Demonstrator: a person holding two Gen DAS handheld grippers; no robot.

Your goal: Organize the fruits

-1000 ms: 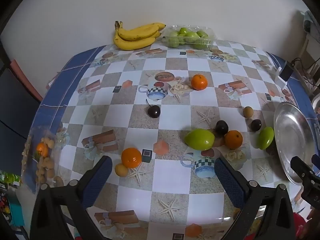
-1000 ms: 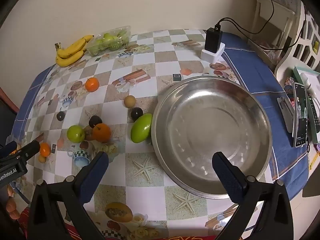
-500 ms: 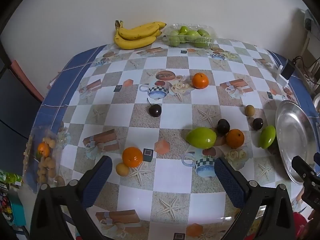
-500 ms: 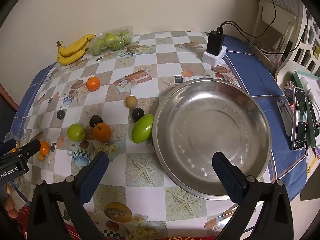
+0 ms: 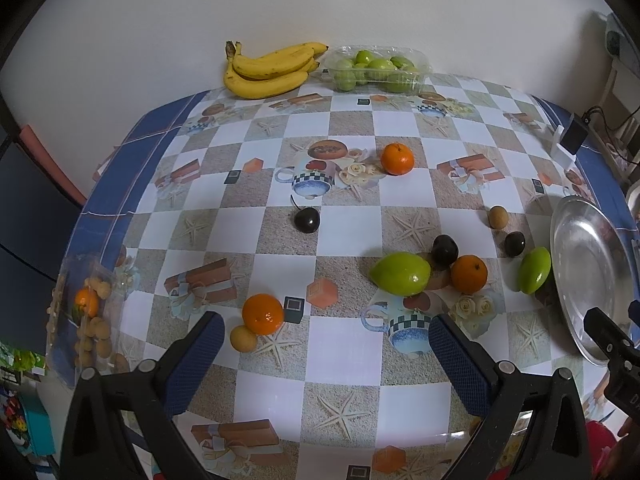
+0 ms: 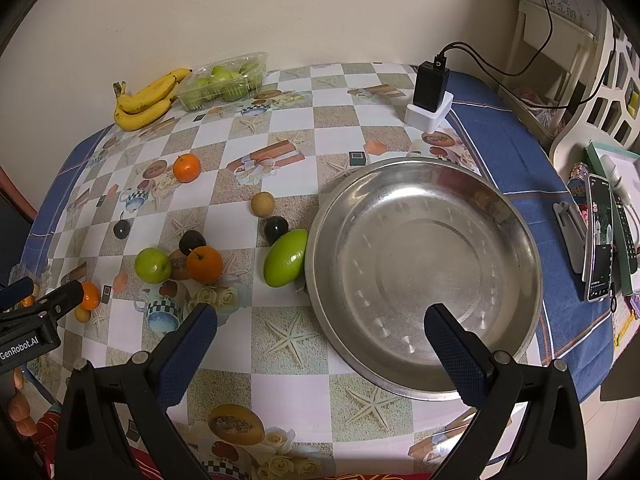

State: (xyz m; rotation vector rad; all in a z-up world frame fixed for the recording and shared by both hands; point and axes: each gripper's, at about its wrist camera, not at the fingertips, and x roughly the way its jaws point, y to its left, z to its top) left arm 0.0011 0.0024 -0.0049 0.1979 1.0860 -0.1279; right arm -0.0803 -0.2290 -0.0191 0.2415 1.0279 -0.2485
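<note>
Checked tablecloth [image 5: 352,236], fruit loose all over it: oranges [image 5: 263,314] left, green fruit [image 5: 400,273] centre, pan [image 6: 424,276] right and empty. Both cameras have eased back a touch, nothing picked yet. Left gripper [image 5: 320,354] wide open, holding nothing; right gripper [image 6: 320,344] likewise, above the pan's near rim.

left gripper [image 5: 324,344] — black frame, blue pads | right gripper [image 6: 320,332] — same, silver screws

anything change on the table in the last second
Only the views shift slightly: both open grippers, left gripper and right gripper, drifted a little. Nothing was grasped or released. The fruit lies where it was and the steel basin holds nothing.
</note>
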